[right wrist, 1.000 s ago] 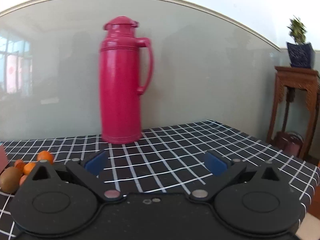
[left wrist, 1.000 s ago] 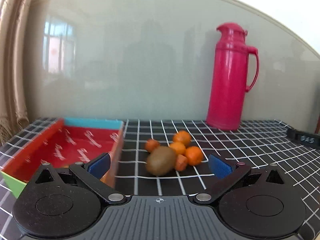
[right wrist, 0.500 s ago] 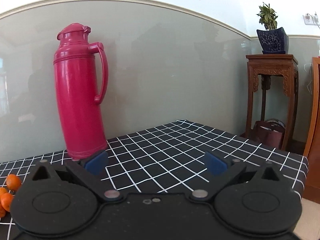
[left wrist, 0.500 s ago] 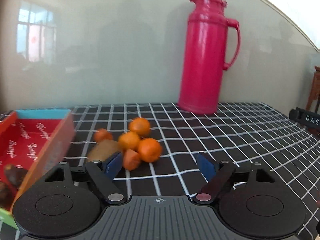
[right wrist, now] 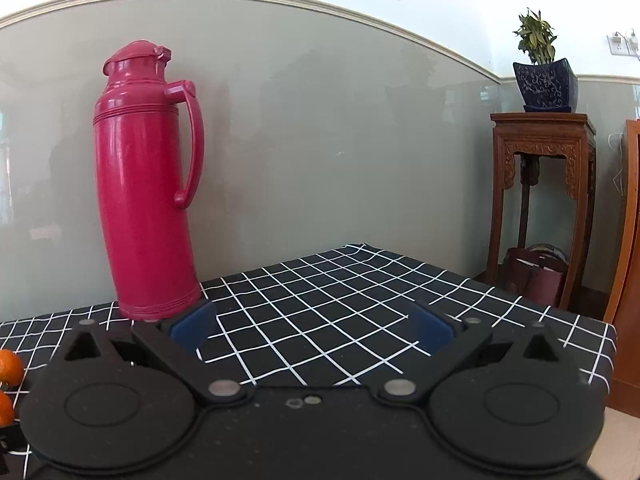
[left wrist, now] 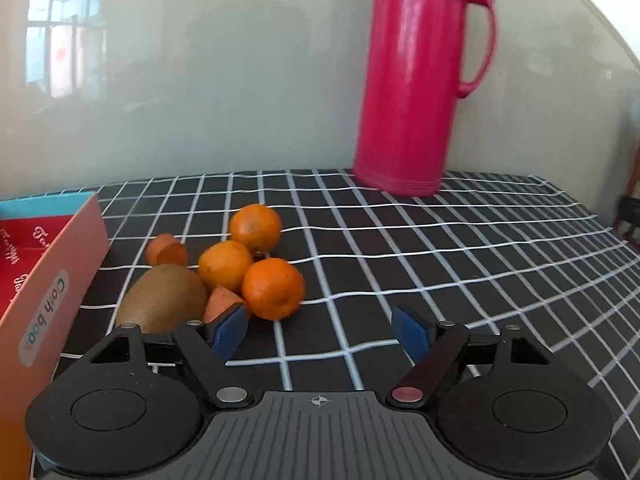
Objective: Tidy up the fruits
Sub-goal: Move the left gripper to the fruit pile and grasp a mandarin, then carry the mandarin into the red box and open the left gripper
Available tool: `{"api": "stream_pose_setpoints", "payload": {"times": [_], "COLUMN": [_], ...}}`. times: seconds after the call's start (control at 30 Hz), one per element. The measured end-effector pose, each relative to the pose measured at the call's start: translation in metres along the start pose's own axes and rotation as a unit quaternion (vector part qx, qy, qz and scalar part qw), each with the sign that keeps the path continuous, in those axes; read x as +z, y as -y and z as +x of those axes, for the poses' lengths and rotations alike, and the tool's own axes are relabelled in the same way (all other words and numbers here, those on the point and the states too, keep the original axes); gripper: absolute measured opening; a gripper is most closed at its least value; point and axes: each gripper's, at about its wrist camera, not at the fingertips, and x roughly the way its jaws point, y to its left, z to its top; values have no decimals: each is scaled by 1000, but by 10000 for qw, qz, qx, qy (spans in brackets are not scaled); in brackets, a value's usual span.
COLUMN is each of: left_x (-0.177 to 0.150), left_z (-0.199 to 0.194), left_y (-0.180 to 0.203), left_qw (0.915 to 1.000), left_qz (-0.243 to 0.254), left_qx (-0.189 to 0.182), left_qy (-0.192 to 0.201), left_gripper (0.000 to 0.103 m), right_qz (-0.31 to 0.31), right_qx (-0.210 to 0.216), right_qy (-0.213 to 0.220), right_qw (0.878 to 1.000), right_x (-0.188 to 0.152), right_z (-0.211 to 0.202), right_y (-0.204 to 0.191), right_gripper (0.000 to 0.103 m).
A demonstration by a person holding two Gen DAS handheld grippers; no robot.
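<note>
Where the checked tablecloth (left wrist: 460,280) runs right of the fruit pile, open cloth stretches to the far right edge, and the only tall thing there is the pink thermos (left wrist: 416,80) standing at the far wall. The left gripper (left wrist: 320,330) hovers low with its jaws wide and nothing between them; its left pad (left wrist: 229,330) sits just in front of an orange wedge (left wrist: 220,304), beside the kiwi (left wrist: 162,300). Three mandarins (left wrist: 272,288) cluster touching one another, with a second wedge (left wrist: 166,250) at the far left of the pile. On the left, the red box (left wrist: 48,304) has its near wall close to the kiwi.

Compared with half a second ago, the left view has closed in on the pile and the box wall fills more of the left edge. The right gripper (right wrist: 312,328), jaws wide and empty, has swung little; the thermos sits slightly further right in its view.

Beyond the table's right edge stand a carved wooden stand (right wrist: 544,200) and a potted plant (right wrist: 544,76) against a grey-green wall.
</note>
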Motion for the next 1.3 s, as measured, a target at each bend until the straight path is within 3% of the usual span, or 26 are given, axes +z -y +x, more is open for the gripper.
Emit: {"api": "stream_pose_setpoints", "payload": {"times": [0.27,0.33,0.43,0.7,1.0,1.3], "left_x": [11,12,13,8,2,2], "left_z": [23,29,36,22,-21,-63], "left_y": [-2,-1,-3,-5,-10,-31], "left_qw": [9998,9996,9988,9995,9995,9987], "left_qz": [95,67,6,-20,207,121], "left_qx": [189,272,432,302,171,192], "left_qy": [-60,-103,-213,-73,142,464], "left_gripper": [79,70,38,37,37,37], "right_qz": [33,58,73,161,-60,-267], "right_qx": [78,82,78,67,251,471], "right_qy": [-48,-72,-84,-252,-478,-521], "right_qw": [10000,9999,9999,9995,9985,9972], "right_x": [0,0,1,-2,-11,-15], "right_z": [8,10,12,15,16,5], "right_y": [0,2,4,7,-5,-27], "right_gripper": [103,103,103,103,103,103]}}
